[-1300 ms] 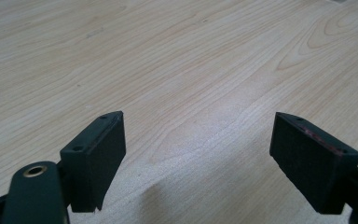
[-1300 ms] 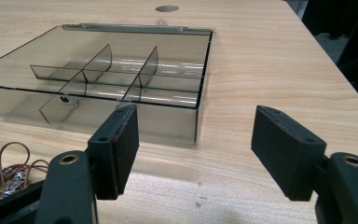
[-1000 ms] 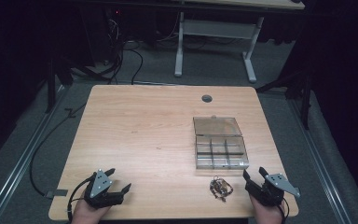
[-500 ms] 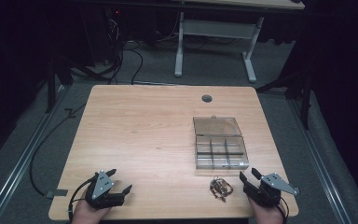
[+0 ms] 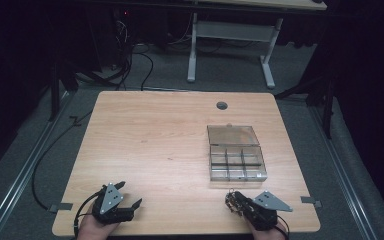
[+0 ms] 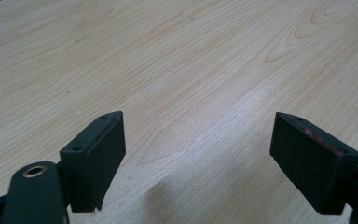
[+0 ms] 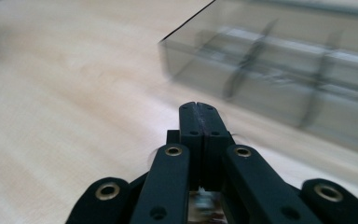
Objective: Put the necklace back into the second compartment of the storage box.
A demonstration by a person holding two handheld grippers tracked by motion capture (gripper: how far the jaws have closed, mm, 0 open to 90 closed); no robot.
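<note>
Fingers (image 6: 98, 158) of the left gripper (image 5: 130, 195) stand wide apart over bare wood near the front-left corner of the surface (image 5: 155, 145). Right gripper (image 7: 199, 108) fingers are pressed together, and whether anything is pinched between them cannot be told. A small tangle of dark metal bits (image 5: 233, 201) lies at their tips. Beyond it sits a clear compartment box (image 5: 236, 161), lid open.

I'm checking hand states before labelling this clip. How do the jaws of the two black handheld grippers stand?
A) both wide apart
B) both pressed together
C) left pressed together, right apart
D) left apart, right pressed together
D: the black left gripper shows bare wooden table between its spread jaws, while the black right gripper has its jaws meeting flush.
</note>
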